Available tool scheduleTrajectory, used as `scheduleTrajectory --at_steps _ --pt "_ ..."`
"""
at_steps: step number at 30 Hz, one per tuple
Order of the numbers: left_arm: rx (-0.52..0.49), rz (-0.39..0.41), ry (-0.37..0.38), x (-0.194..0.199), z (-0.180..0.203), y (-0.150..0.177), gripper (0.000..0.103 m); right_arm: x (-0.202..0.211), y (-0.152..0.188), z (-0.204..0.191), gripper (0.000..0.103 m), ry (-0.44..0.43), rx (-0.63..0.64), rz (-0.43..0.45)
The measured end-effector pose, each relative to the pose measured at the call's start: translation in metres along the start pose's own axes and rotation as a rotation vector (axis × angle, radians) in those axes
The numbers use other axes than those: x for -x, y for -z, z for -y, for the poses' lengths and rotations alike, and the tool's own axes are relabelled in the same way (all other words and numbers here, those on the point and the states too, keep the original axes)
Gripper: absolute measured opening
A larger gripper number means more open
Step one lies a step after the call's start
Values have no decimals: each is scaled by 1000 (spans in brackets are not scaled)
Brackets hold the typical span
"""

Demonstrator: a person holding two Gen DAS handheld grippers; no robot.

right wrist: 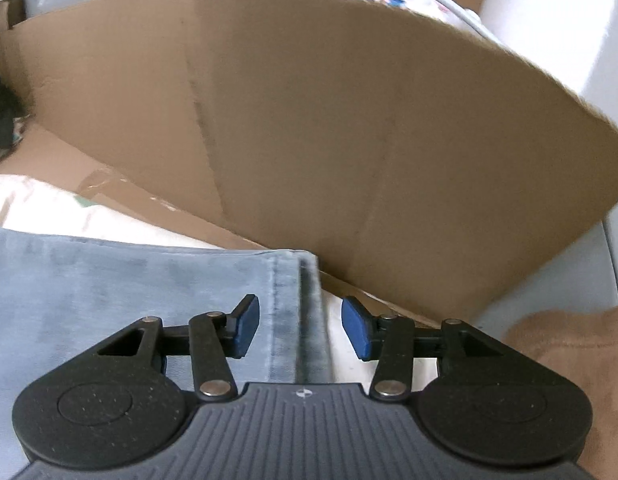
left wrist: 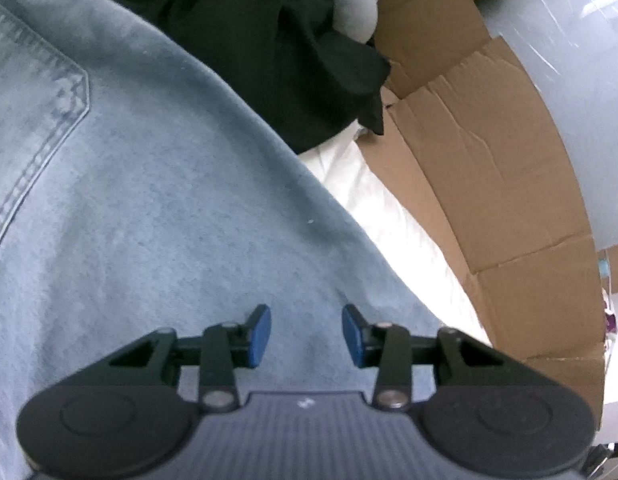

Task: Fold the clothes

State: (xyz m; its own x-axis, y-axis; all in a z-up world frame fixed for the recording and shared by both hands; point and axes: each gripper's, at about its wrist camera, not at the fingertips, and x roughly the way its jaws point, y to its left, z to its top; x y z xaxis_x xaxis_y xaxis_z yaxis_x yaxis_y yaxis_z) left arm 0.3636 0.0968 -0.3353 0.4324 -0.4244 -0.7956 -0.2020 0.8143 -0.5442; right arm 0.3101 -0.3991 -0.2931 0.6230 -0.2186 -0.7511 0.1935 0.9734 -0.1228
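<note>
Jeans [left wrist: 157, 200] beside cardboard box [right wrist: 309, 120]

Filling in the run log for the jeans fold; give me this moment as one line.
task: fold clothes | left gripper: open above jeans | right gripper: open over jeans hem | held: nothing

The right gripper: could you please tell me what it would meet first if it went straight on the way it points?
Most likely the jeans: their hem lies just ahead between the open pads of the right gripper. Depth is unclear; beyond it stands the cardboard.
</note>
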Motion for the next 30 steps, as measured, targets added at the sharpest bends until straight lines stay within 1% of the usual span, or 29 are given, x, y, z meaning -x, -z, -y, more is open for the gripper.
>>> scheduleTrajectory --at_steps 3,7,11,16,18,19,23,28,29,30 --pt "-3 -3 -8 -7 8 5 43 -5 1 -1 50 -18 -2 14" --pt "7 -8 -20 -17 15 9 43 -17 -4 -12 48 -49 27 9" --pt "11 -9 -27 -28 26 13 45 -37 -10 -17 48 -30 30 -17" --pt "13 -9 -35 -41 40 19 46 -54 -12 -19 44 -31 25 -44" --pt "12 -10 -35 -45 46 22 46 -56 -13 -19 22 -24 20 -48" --pt "11 -10 -35 -46 48 24 46 -56 -13 -19 19 -15 16 -45" --pt "8 -13 -32 -50 58 33 46 -49 -10 -16 17 -9 25 -22" --pt "10 -13 -32 -52 65 44 46 -35 -9 -11 16 21 29 13" --pt "13 -13 -31 -52 66 46 46 -34 -8 -11 15 28 33 22" --pt "14 -13 -30 -52 68 48 46 -33 -9 -11 9 36 37 28"
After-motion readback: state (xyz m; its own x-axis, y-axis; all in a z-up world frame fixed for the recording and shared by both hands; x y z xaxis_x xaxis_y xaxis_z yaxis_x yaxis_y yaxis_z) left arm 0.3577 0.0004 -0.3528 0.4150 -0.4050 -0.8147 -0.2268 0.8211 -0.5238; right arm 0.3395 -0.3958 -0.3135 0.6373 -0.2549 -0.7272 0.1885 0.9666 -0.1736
